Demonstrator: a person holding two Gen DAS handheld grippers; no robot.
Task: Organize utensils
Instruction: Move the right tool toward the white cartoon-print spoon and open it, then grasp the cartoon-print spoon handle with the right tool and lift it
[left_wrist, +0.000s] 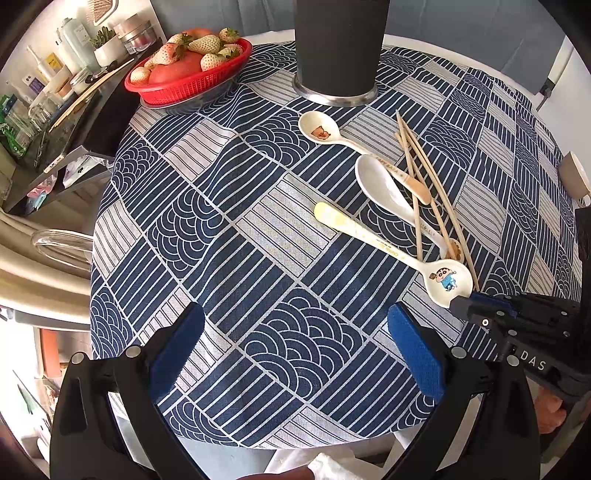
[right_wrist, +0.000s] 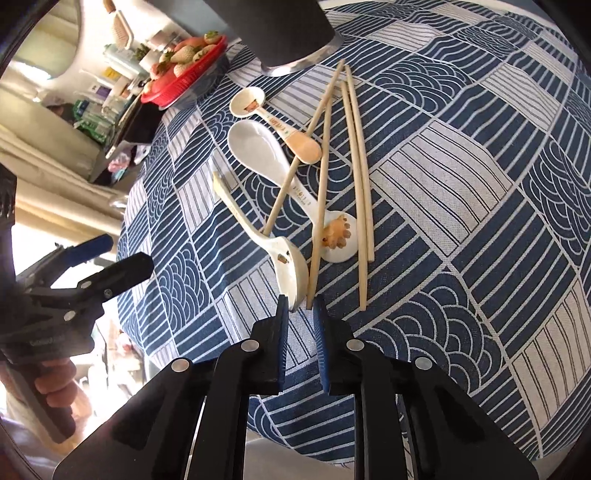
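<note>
Several ceramic spoons and wooden chopsticks (left_wrist: 424, 162) lie crossed on the blue patterned tablecloth (left_wrist: 258, 258). The cartoon spoon (left_wrist: 448, 280) has its bowl nearest me. In the right wrist view my right gripper (right_wrist: 300, 317) has narrow jaws. The near rim of that cartoon spoon (right_wrist: 291, 273) and the end of one chopstick (right_wrist: 317, 221) fill the gap. The left wrist view shows the same right gripper (left_wrist: 461, 301) at the bowl's edge. My left gripper (left_wrist: 299, 350) hangs open over bare cloth, holding nothing. A tall black container (left_wrist: 341, 48) stands behind the utensils.
A red basket (left_wrist: 188, 81) of strawberries sits at the table's far left. Beyond the left edge are a cluttered shelf (left_wrist: 55, 92) and a glass vessel (left_wrist: 59, 240). A pale cup (left_wrist: 574, 177) shows at the right edge. A hand (right_wrist: 55, 387) holds the left gripper (right_wrist: 122, 254).
</note>
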